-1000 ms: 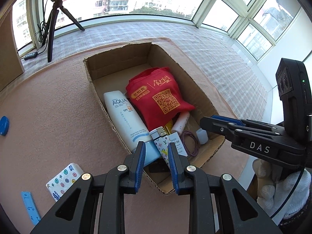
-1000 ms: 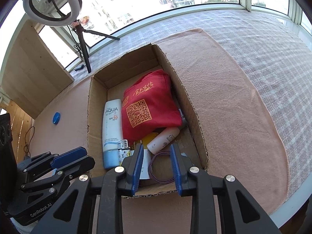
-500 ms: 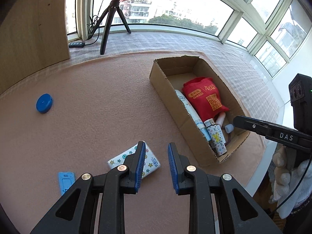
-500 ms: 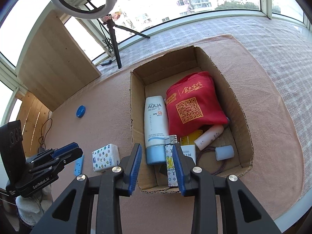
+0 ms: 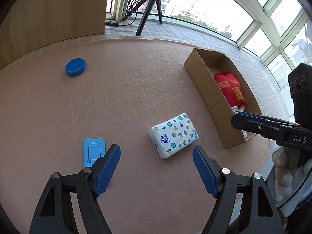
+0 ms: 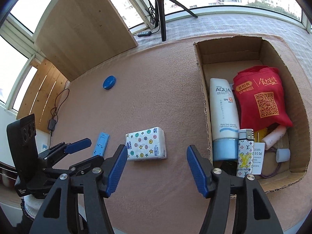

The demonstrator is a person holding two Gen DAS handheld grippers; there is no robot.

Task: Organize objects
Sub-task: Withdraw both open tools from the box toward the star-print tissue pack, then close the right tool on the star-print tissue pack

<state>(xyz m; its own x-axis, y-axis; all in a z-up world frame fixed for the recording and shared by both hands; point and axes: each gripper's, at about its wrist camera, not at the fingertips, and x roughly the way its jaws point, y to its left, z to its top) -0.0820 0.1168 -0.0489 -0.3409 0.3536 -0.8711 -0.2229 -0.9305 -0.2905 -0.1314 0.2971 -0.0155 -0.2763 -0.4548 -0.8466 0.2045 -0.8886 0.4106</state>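
Left gripper point(image 5: 156, 157) spread wide, nothing held, Vinda tissue pack point(image 5: 173, 138) just ahead between pads, likely lined up for grab. Right gripper point(image 6: 154, 157) also spread, empty; cardboard box point(image 6: 202, 89) to its right, probable drop target

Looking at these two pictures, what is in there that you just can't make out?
- Left wrist view: most of what lies in the cardboard box is hidden by its near wall and the right gripper; only the red bag shows.
- Right wrist view: whatever lies under the red bag is covered.
- Right wrist view: the small print on the white card beside the lighter is too small to read.
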